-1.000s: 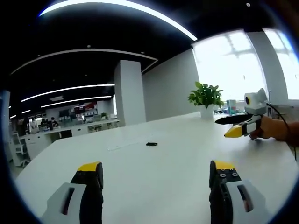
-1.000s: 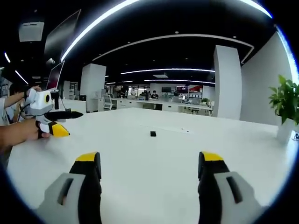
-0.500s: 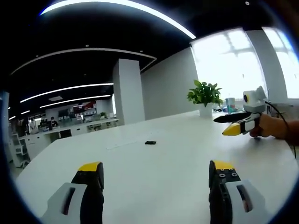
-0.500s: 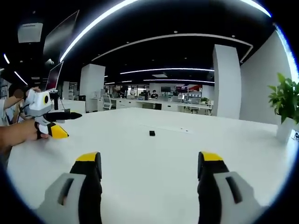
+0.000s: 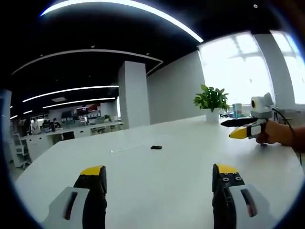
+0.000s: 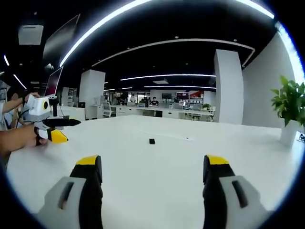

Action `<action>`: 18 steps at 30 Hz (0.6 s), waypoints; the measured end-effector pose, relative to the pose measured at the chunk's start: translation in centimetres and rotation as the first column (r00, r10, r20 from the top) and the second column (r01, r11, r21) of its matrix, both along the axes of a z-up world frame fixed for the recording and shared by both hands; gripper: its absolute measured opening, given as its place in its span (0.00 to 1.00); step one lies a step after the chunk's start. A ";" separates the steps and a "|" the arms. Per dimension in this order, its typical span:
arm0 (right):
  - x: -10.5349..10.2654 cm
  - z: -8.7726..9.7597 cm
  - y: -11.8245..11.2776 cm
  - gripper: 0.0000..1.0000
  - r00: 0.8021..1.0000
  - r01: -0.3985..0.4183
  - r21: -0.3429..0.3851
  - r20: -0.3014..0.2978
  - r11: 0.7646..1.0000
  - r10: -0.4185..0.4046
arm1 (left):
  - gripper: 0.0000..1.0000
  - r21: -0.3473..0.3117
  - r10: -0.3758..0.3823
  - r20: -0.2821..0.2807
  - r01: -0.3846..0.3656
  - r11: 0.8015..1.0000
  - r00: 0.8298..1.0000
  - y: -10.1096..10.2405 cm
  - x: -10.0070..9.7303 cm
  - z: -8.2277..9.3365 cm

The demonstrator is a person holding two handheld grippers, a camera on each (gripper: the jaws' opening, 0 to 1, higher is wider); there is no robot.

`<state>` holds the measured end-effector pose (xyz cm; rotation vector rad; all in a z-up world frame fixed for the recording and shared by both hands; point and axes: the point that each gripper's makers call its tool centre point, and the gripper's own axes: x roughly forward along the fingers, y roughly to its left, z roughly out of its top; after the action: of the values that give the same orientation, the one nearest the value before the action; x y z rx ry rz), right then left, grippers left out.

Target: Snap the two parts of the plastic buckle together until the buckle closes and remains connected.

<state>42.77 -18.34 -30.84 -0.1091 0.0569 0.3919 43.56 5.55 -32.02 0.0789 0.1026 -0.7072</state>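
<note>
A small black buckle [image 5: 156, 147] lies far out on the white table [image 5: 157, 181], seen again in the right gripper view as a small dark piece [image 6: 152, 141]. My left gripper [image 5: 159, 179] stands open above the near table, nothing between its yellow-tipped fingers. My right gripper [image 6: 150, 169] is open too, with nothing held. The right gripper [image 5: 243, 129] comes into the left gripper view from the right, held by a hand. The left gripper [image 6: 52, 130] enters the right gripper view from the left. Both are well short of the buckle.
A potted plant [image 5: 211, 101] stands on the table's far right side; its leaves [image 6: 288, 102] show at the right edge of the right gripper view. A white pillar [image 5: 132, 95] and office desks [image 5: 71, 131] lie beyond. A monitor [image 6: 52, 81] stands at left.
Both views shifted slightly as the hands moved; the buckle sits a little lower in the right gripper view. Both grippers stay open. The buckle has not moved.
</note>
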 end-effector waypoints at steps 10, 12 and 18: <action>0.2 -0.3 -0.4 0.87 1.000 0.012 0.003 -0.010 1.000 -0.012 | 0.92 -0.063 0.073 0.020 -0.072 0.995 0.997 1.5 1.3 1.2; 0.4 -0.5 -0.5 0.87 1.000 0.014 0.007 -0.021 1.000 -0.014 | 0.92 -0.039 0.080 0.012 -0.079 0.996 0.997 1.8 1.8 0.6; -0.1 -0.6 0.1 0.87 1.000 -0.001 -0.005 -0.031 1.000 0.001 | 0.90 0.024 0.071 0.038 -0.072 0.997 0.997 1.1 1.5 0.0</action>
<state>42.69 -18.27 -31.45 -0.1076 0.0888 0.3942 45.05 6.63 -32.02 0.1120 0.0784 -0.6331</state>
